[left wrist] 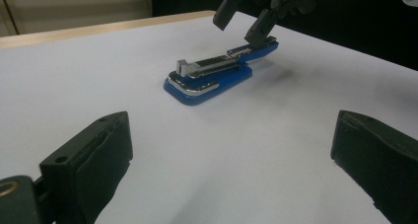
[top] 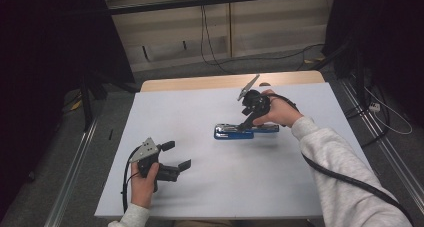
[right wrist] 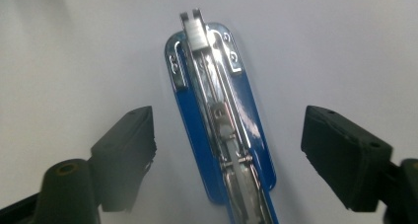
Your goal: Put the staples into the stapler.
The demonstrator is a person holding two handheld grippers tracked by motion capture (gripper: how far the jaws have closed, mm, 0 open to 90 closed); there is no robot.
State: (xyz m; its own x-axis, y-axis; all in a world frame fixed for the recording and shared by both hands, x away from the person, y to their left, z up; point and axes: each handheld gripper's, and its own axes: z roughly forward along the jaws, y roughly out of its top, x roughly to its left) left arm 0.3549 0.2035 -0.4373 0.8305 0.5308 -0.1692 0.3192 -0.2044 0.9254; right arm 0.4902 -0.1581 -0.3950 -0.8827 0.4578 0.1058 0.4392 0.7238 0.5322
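Observation:
A blue stapler [top: 240, 131] lies on the white tabletop [top: 210, 187], right of centre, its top swung open so the bare metal magazine [right wrist: 217, 86] shows. My right gripper [top: 248, 123] hangs over the stapler's right end, pointing down at it. Its jaws are open on either side of the blue base [right wrist: 197, 130], and the pads touch nothing. In the left gripper view the right gripper [left wrist: 240, 26] hovers just above the raised rear of the stapler [left wrist: 212, 78]. My left gripper [top: 177, 155] rests near the front left of the table, open and empty, aimed toward the stapler.
The table's wooden back edge [top: 225, 81] borders the white surface. Cables [top: 210, 52] run across the floor behind it, and metal rails [top: 75, 162] flank the table. Bare white surface lies between the two grippers.

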